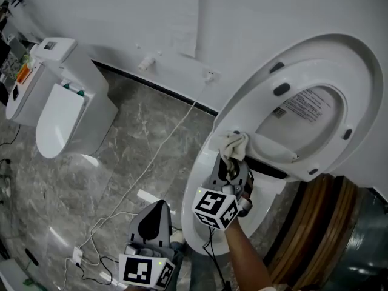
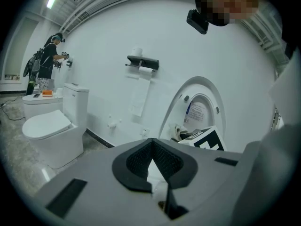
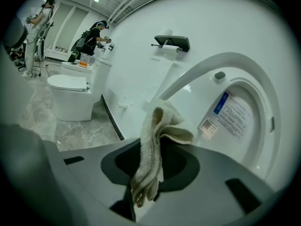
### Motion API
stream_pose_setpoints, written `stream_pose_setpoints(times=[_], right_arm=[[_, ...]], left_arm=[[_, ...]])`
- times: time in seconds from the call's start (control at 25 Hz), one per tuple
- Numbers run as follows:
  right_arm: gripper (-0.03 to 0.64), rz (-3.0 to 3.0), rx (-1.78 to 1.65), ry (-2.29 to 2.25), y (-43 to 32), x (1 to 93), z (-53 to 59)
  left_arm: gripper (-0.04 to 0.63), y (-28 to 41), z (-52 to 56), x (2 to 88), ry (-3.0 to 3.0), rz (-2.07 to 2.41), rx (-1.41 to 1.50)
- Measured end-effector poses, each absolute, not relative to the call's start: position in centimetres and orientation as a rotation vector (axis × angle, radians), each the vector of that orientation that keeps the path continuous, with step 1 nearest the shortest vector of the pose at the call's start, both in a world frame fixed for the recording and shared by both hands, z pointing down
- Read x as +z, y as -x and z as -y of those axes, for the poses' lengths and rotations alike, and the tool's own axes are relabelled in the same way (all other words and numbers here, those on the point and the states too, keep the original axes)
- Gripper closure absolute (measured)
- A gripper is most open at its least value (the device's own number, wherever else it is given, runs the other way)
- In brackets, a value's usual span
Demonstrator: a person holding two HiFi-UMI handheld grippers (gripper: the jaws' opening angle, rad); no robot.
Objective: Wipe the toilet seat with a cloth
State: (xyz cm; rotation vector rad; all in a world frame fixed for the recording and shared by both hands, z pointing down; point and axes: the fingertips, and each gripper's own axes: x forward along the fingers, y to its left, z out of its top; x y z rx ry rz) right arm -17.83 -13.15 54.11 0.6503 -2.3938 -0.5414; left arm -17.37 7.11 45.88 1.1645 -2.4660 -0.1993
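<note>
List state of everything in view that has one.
Left tongs, shut, empty.
Right tongs, shut on cloth.
Cloth, bunched, its free end at the seat's lower edge.
Seat, raised.
Far toilet, lid down.
Paper, hanging from the wall holder.

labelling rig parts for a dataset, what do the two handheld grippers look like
Both the left gripper and right gripper have grey bodies with black textured jaws. Each carries a white cube with black square markers. A thin black cable hangs below the right one.
</note>
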Motion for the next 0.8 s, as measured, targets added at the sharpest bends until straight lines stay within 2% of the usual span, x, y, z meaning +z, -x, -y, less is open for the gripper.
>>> stream_pose_setpoints(times=[0.44, 0.8], right_arm=[[0.52, 2.408, -0.606, -0.663, 17.7, 51.5, 13.2], [0.52, 2.354, -0.789, -0.611, 19.1, 49.2, 14.1]], left_arm=[[0.585, 17.3, -6.7, 45.3, -1.172, 2.461, -0.225], [0.585, 17.3, -7.0, 44.8, -1.164, 2.459, -0.25]])
